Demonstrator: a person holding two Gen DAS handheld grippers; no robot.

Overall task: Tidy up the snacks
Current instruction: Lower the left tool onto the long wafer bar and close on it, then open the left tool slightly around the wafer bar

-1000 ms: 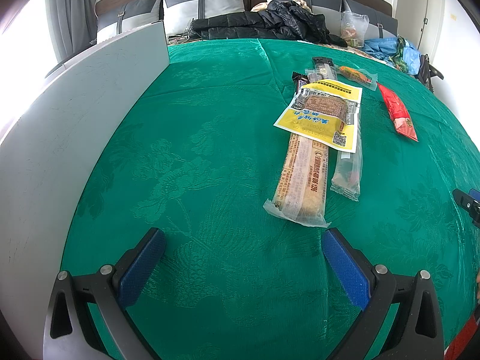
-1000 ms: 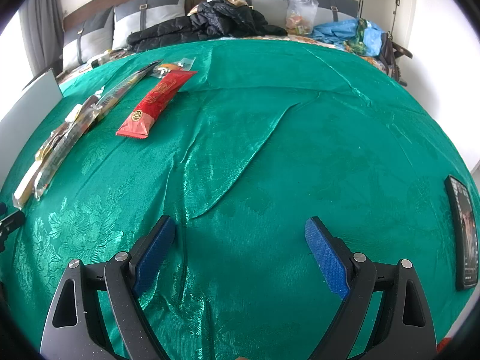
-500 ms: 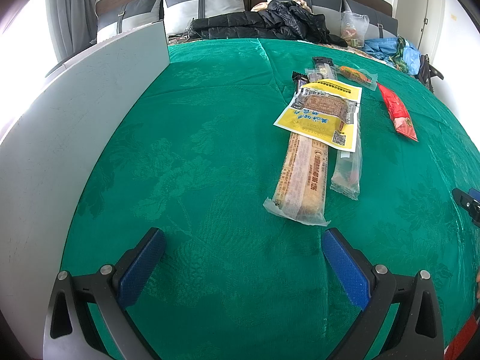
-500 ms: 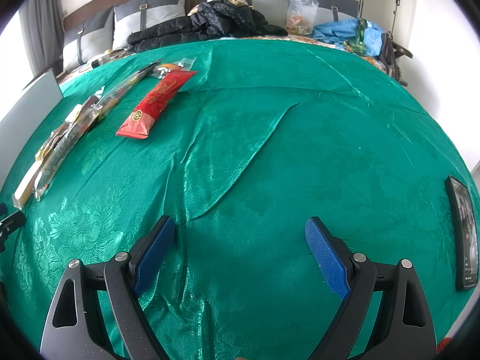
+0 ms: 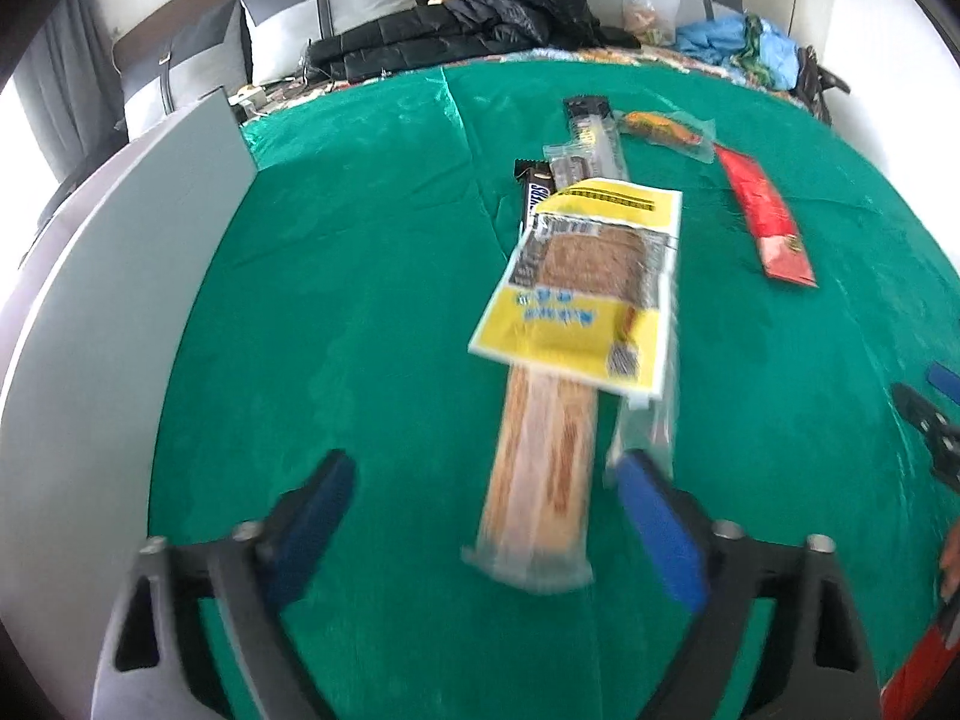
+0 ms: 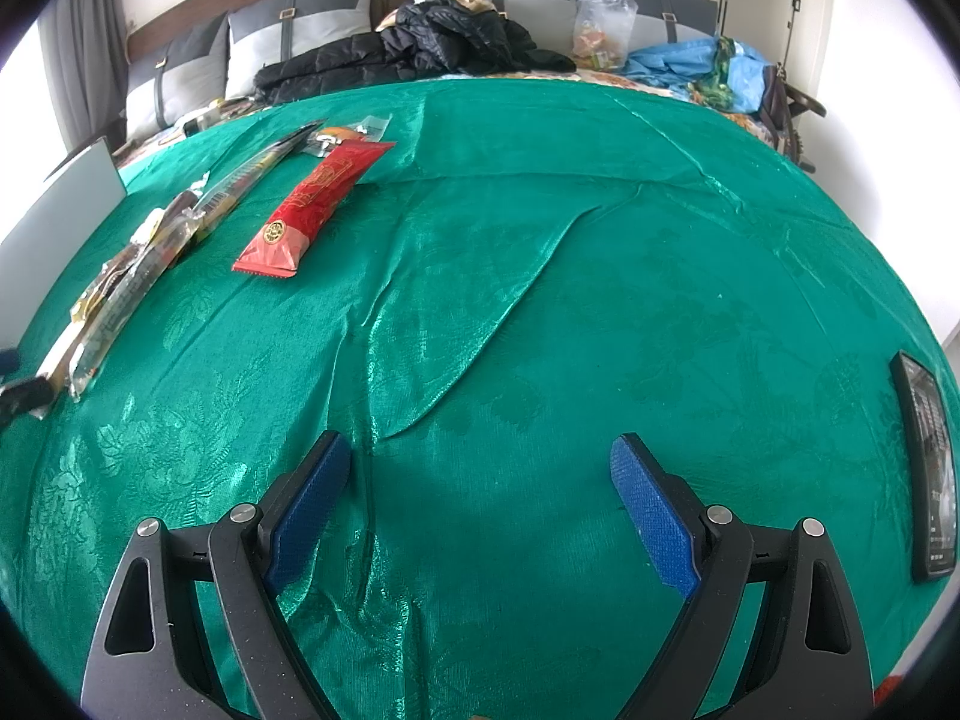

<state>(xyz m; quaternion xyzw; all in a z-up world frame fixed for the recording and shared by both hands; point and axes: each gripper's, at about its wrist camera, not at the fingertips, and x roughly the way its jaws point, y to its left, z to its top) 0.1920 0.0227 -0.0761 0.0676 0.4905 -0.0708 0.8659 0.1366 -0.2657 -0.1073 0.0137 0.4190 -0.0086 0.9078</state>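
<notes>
Snacks lie in a row on the green cloth [image 5: 360, 312]. In the left wrist view a long tan cracker pack [image 5: 540, 480] lies nearest, a yellow packet [image 5: 576, 300] on its far end, a clear sleeve [image 5: 651, 426] beside it, dark bars [image 5: 591, 138] behind, an orange snack [image 5: 666, 129] and a red packet [image 5: 768, 222] to the right. My left gripper [image 5: 486, 486] is open, its fingers on either side of the cracker pack's near end. My right gripper [image 6: 480, 468] is open and empty over bare cloth; the red packet [image 6: 312, 210] lies far left of it.
A grey board [image 5: 108, 312] stands along the left edge of the cloth. A black phone [image 6: 927, 468] lies at the right edge. A black jacket [image 6: 432, 48], pillows and bags lie at the far end. The cloth has raised folds [image 6: 480, 312] ahead of my right gripper.
My left gripper has moved forward and right towards the cracker pack, which now lies between its fingers; the view is blurred by motion. My right gripper has stayed still.
</notes>
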